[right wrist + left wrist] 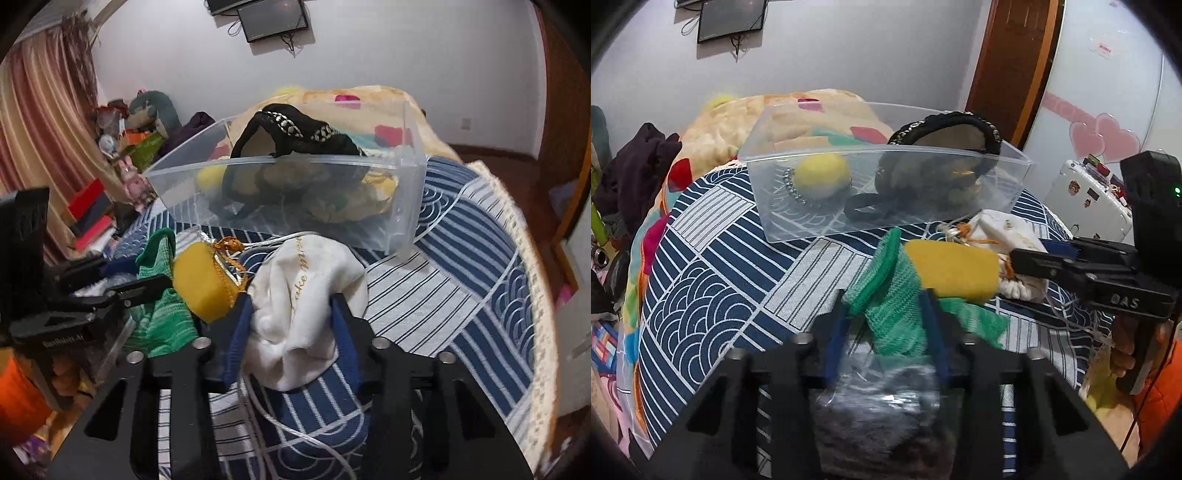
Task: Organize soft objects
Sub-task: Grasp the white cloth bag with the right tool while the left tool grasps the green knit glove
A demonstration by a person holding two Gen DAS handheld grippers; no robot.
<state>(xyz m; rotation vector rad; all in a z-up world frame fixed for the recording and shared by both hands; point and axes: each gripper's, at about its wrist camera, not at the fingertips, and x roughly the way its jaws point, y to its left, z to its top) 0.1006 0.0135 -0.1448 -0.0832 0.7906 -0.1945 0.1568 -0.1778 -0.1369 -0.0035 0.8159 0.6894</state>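
Bed (713,280) w/ navy-and-white patterned cover fills most of both views; a fleece blanket (798,110) is heaped at 12 o'clock behind it. Clutter of boxes and a plush toy (155,107) sits off the bed at 9–10 o'clock in the right wrist view; suitcase (1089,199) at 3 o'clock in the left wrist view.

Clear plastic bin (886,221) stands on the cover at 12 o'clock, holding a yellow ball (822,175), a black hair tie (866,210), a bead string and a dark bag w/ a chain-trimmed strap (945,122) arching over its rim.

Just in front of the bin, btwn it and the tools: white drawstring pouch (306,291) w/ gold lettering, yellow sponge (951,269) touching it, green mesh cloth (897,299) beside the sponge. An orange tassel lies btwn sponge and pouch.

Left tool (886,317): blue pads either side of the green mesh cloth, seemingly clamped on it, pointing at 12; a clear-wrapped grey item lies under its body.

Right tool (291,325): fingers close round the white pouch, pinching its bunched fabric, cord trailing toward 6. Seen from the left wrist view it comes in level from 3 o'clock.
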